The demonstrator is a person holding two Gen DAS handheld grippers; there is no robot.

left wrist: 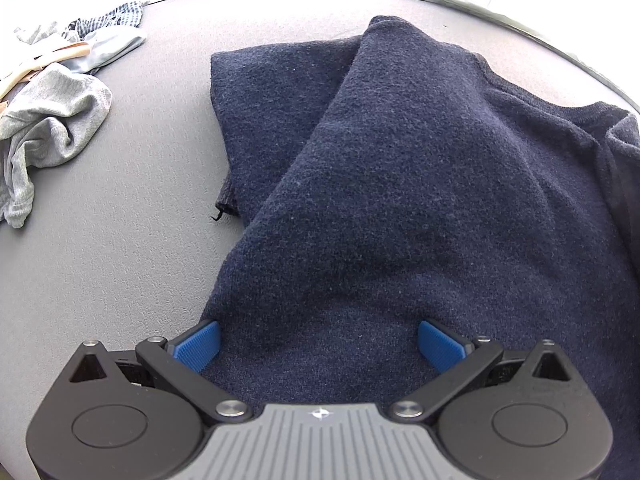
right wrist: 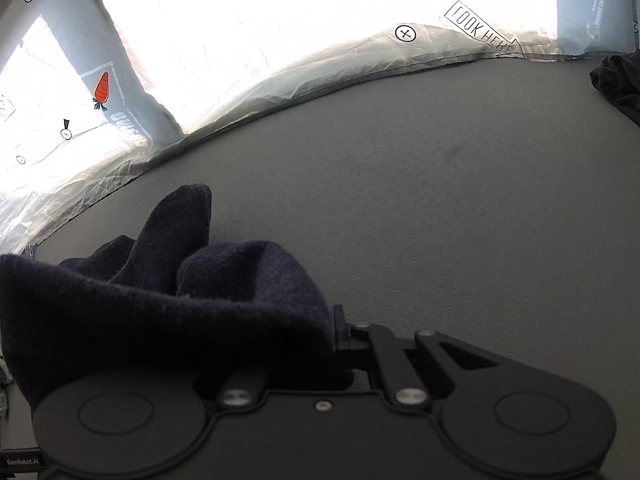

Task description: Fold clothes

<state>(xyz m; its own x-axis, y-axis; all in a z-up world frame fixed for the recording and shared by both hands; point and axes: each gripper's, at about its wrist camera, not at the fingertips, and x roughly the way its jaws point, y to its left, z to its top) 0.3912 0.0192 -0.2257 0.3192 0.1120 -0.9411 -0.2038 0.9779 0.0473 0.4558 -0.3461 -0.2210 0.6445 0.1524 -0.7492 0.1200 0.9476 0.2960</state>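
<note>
A navy blue sweater (left wrist: 400, 184) lies spread on the grey table (left wrist: 120, 240), with one part folded diagonally over the body. My left gripper (left wrist: 320, 344) hangs just above the sweater's near part, open, its blue pads (left wrist: 198, 344) wide apart on either side of the cloth and not pressing it. In the right wrist view a bunched fold of the same navy sweater (right wrist: 168, 300) rises over my right gripper (right wrist: 332, 320). That gripper is shut on the fold, and the cloth hides most of its fingers.
A heap of grey and checked clothes (left wrist: 52, 120) lies at the table's far left. A white printed sheet (right wrist: 280, 60) with a carrot picture runs along the far edge. A dark garment (right wrist: 618, 80) sits at the far right. Bare grey tabletop (right wrist: 440, 200) stretches ahead of the right gripper.
</note>
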